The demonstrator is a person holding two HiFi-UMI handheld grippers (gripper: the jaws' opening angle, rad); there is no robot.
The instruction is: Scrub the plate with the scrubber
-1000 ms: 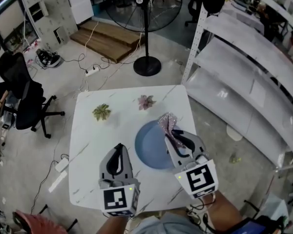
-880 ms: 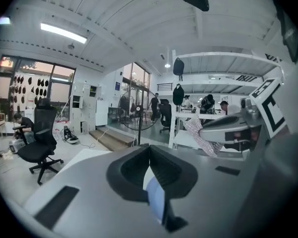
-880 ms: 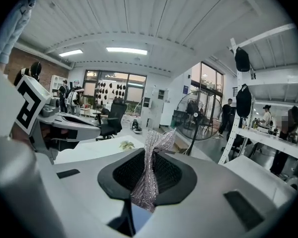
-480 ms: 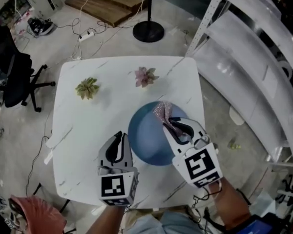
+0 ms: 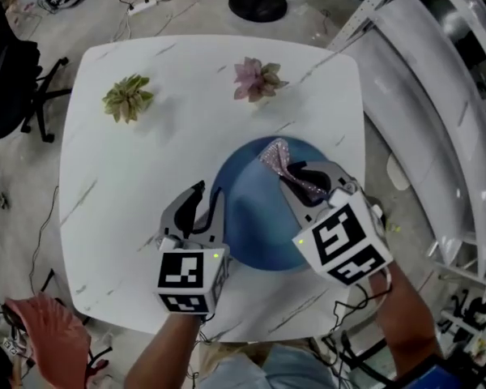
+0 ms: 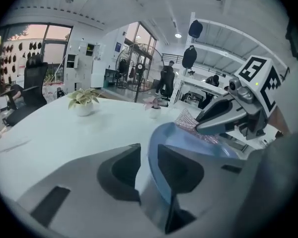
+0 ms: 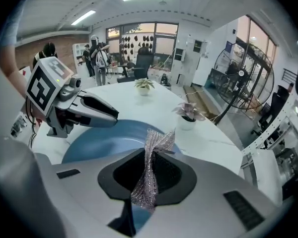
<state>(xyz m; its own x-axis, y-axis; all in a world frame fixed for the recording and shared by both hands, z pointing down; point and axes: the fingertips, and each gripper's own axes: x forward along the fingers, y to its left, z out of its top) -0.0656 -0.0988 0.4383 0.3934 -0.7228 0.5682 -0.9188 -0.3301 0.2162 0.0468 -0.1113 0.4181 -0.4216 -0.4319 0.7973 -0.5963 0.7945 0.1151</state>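
Observation:
A blue plate (image 5: 255, 217) lies on the white marble table (image 5: 146, 152), near its front right. My left gripper (image 5: 204, 193) is at the plate's left rim, and in the left gripper view the rim of the plate (image 6: 188, 138) passes between the nearly closed jaws of the left gripper (image 6: 148, 150). My right gripper (image 5: 296, 175) is shut on a silver mesh scrubber (image 5: 278, 157), held over the plate's far right part. In the right gripper view the scrubber (image 7: 151, 162) sticks up from between the jaws, with the plate (image 7: 109, 138) below.
A green potted plant (image 5: 128, 97) and a pink one (image 5: 259, 78) stand at the table's far side. White shelving (image 5: 437, 96) runs along the right. A fan base (image 5: 257, 5) and a black chair (image 5: 8, 71) stand on the floor beyond.
My left gripper has moved right from beside the plate onto its left rim. The right gripper stays over the plate with the scrubber. The head view has shifted closer over the table.

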